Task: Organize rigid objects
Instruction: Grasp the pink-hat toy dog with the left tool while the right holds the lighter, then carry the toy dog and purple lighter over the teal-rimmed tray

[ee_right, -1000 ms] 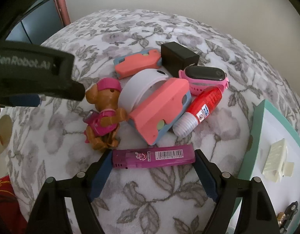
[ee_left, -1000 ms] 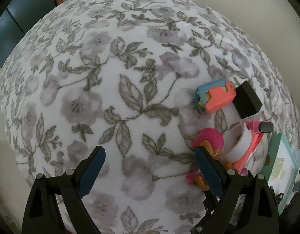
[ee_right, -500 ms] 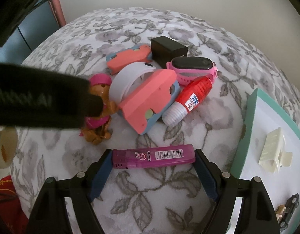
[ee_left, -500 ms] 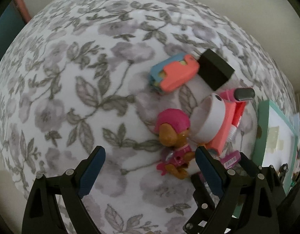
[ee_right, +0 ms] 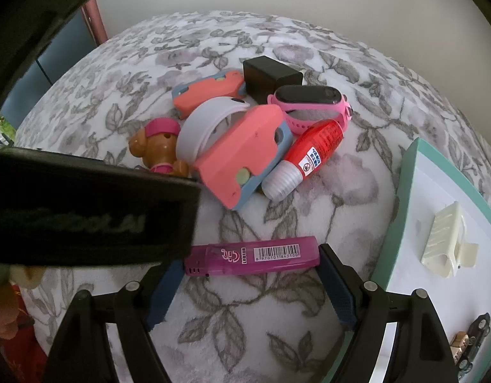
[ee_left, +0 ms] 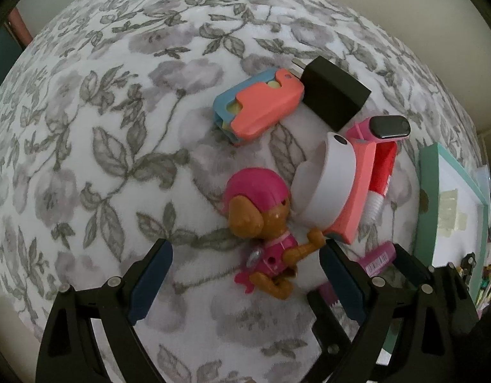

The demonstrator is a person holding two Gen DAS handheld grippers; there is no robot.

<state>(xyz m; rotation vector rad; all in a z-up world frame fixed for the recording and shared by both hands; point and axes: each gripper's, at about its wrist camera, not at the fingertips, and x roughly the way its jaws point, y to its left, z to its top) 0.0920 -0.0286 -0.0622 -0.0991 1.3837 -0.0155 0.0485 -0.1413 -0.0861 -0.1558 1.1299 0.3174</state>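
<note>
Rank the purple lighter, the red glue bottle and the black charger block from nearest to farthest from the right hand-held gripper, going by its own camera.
1. Purple lighter: lying crosswise between the right hand-held gripper's open fingers.
2. Red glue bottle: farther up, mid-pile, right side.
3. Black charger block: at the pile's far end.

Right tool (ee_right: 250, 269) wide open around purple lighter (ee_right: 252, 256) on floral cloth (ee_right: 325, 191); toy pile far, teal tray (ee_right: 402, 210) right, left tool (ee_right: 86, 204) blocking left

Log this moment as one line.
left gripper: open over toy dog | right gripper: open around lighter | tray: beside
</note>
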